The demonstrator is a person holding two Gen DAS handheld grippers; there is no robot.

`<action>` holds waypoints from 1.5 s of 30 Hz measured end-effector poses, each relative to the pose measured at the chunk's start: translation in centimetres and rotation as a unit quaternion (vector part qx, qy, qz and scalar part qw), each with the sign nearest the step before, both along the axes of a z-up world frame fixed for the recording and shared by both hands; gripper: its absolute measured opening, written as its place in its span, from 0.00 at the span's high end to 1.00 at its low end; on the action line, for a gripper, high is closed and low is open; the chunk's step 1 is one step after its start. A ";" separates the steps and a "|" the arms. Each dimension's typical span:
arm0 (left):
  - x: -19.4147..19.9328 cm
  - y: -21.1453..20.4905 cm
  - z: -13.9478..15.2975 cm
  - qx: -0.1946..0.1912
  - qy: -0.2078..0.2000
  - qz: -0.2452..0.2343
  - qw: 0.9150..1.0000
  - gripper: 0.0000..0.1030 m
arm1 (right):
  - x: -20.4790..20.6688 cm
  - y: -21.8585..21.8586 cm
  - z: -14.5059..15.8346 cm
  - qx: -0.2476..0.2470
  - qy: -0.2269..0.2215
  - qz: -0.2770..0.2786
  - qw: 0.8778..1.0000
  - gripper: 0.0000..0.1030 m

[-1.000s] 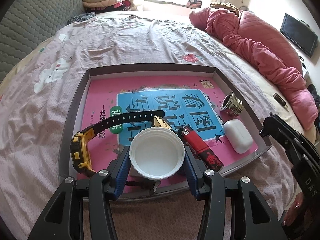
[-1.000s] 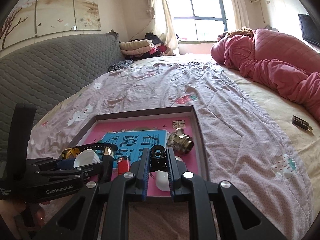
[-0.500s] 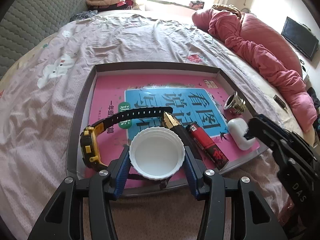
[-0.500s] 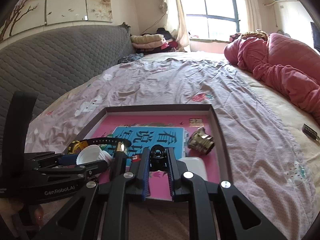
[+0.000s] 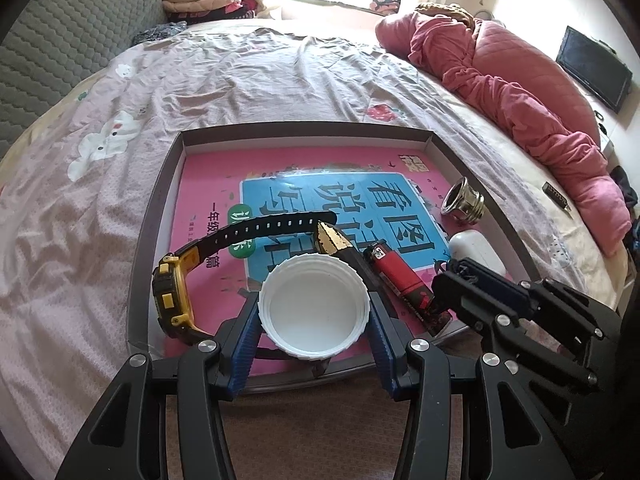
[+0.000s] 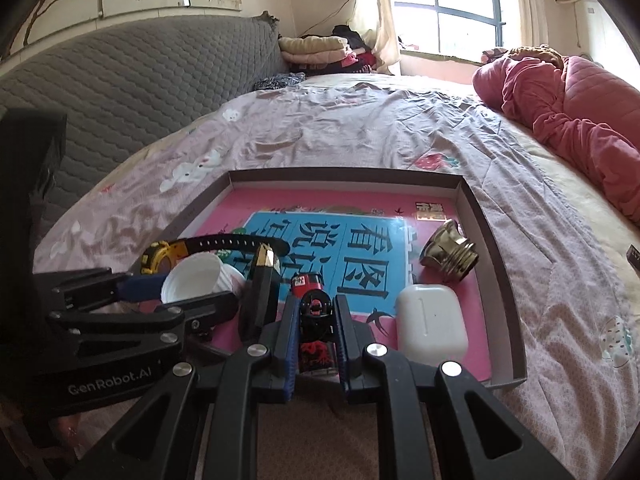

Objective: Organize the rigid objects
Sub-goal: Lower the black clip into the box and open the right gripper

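The left tongs [image 5: 314,314] are gripping a white cap [image 5: 314,312] over a tray [image 5: 160,200] on the bed, while the right tongs [image 6: 316,320] are sitting clenched above the red lighter [image 6: 306,282] in the tray.

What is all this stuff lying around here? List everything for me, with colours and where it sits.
tray: one, grey-brown, on the bed
book: one, pink and blue, flat in the tray
watch: one, yellow and black, tray's left side
white cap: one, between the left gripper's pads
black and gold piece: one, beside the cap
lighter: one, red and black, between the right gripper's pads
earbud case: one, white, tray's right side
metal fitting: one, brassy, beyond the case
quilt: one, pink, bunched on the bed
left gripper: black, blue pads
right gripper: black, blue pads
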State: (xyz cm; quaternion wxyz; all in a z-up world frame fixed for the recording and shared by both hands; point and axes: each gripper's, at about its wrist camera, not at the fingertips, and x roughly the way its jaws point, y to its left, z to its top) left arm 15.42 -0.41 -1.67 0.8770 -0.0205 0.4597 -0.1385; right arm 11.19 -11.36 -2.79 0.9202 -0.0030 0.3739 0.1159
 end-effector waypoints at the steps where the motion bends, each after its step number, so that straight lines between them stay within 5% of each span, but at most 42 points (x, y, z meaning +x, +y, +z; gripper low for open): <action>1: 0.0 -0.1 0.0 0.000 0.000 -0.002 1.000 0.50 | 0.0 -0.1 -0.2 -0.003 0.003 -0.003 1.000 0.84; 30: 0.1 -1.4 0.1 -0.004 0.023 -0.013 1.000 0.50 | 0.4 -1.2 -0.7 0.005 0.028 -0.020 0.999 0.82; 45: 0.7 -1.3 0.0 -0.015 0.029 -0.014 0.999 0.50 | -2.0 -2.7 1.1 0.023 -0.024 -0.039 0.999 0.62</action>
